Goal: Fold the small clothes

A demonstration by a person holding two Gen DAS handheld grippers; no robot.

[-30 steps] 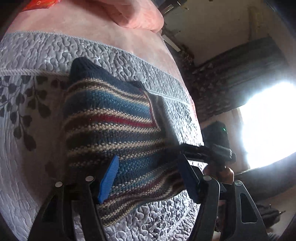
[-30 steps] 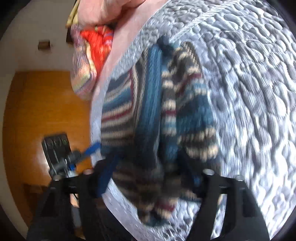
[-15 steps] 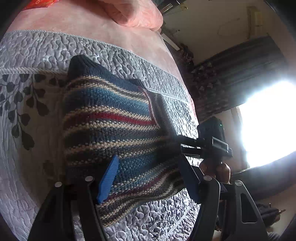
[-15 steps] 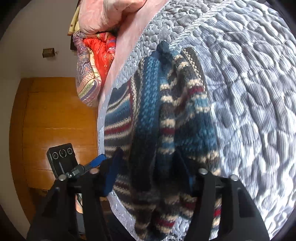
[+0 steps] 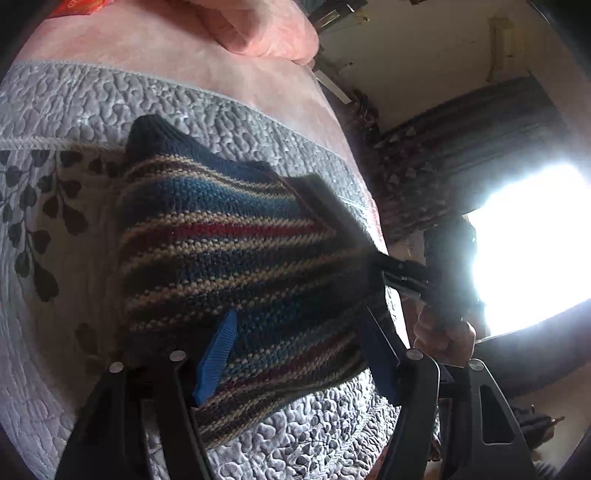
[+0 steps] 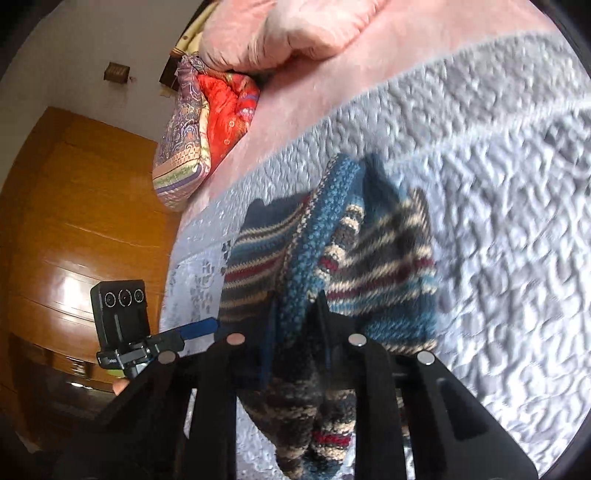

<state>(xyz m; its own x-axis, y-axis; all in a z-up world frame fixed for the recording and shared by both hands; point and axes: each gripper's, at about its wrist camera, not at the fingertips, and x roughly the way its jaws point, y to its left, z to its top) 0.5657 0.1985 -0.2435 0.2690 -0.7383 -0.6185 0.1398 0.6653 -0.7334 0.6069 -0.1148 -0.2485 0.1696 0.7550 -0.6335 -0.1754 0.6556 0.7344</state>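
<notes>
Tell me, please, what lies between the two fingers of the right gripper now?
A bunched fold of the striped knitted garment lies pinched between the fingers of the right gripper, which are closed on it. The right wrist view shows this.

Blown-out window [image 5: 532,243] glare backlights the left view; right view motion-blurred, edges fisheye-warped.

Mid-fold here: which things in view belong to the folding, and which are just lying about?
In the job:
- striped knitted sweater
- left gripper, jaws open over it
- right gripper, jaws clamped on its bunched edge
- grey quilted bedspread, the work surface

Lying about:
- pink blanket
- red and patterned cloth bundle
- wooden wardrobe
</notes>
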